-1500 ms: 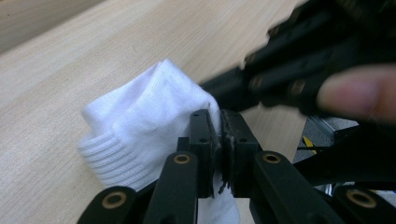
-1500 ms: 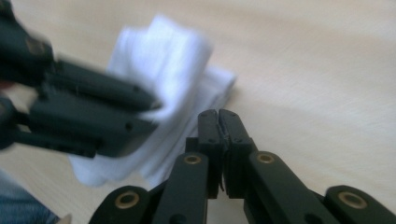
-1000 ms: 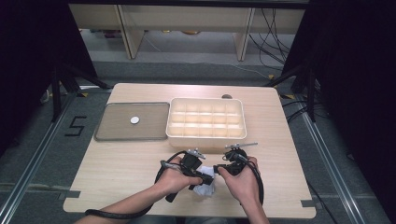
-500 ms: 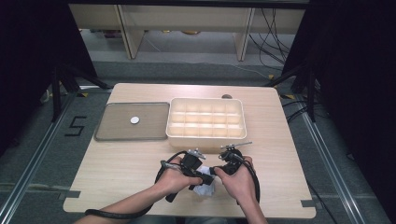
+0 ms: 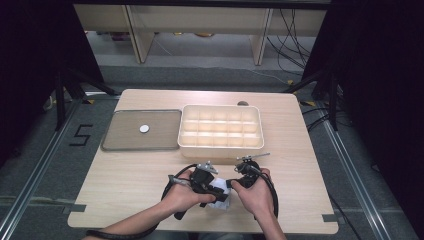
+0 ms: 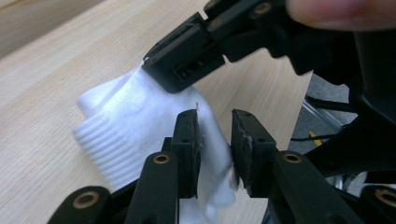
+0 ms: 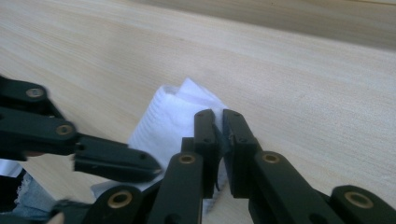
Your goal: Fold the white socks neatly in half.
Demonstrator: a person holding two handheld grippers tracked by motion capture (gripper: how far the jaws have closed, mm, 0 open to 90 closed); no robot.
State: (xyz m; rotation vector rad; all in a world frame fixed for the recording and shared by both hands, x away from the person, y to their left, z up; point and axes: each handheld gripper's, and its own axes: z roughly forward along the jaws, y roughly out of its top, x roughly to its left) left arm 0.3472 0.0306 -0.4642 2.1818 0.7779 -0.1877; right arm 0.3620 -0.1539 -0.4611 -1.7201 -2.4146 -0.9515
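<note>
A white ribbed cloth (image 5: 220, 202) lies near the table's front edge, between both hands. In the left gripper view the cloth (image 6: 121, 126) runs into the gap of my left gripper (image 6: 215, 135). Its jaws have just been opening and stand apart, with cloth between them. My right gripper (image 7: 218, 122) has just been closing. Its pads are almost together, pinching a fold of the cloth (image 7: 163, 121). In the high view the left gripper (image 5: 218, 190) and the right gripper (image 5: 231, 185) point at each other over the cloth.
A beige box (image 5: 220, 146) with several compartments stands mid-table. A flat grey tray (image 5: 120, 135) lies to its left, holding a small white disc (image 5: 144, 128). Bare wood surrounds the hands. Cables trail from both grippers.
Both hands have stayed at the cloth near the front edge. The right gripper sits slightly closer to the left one than before.
</note>
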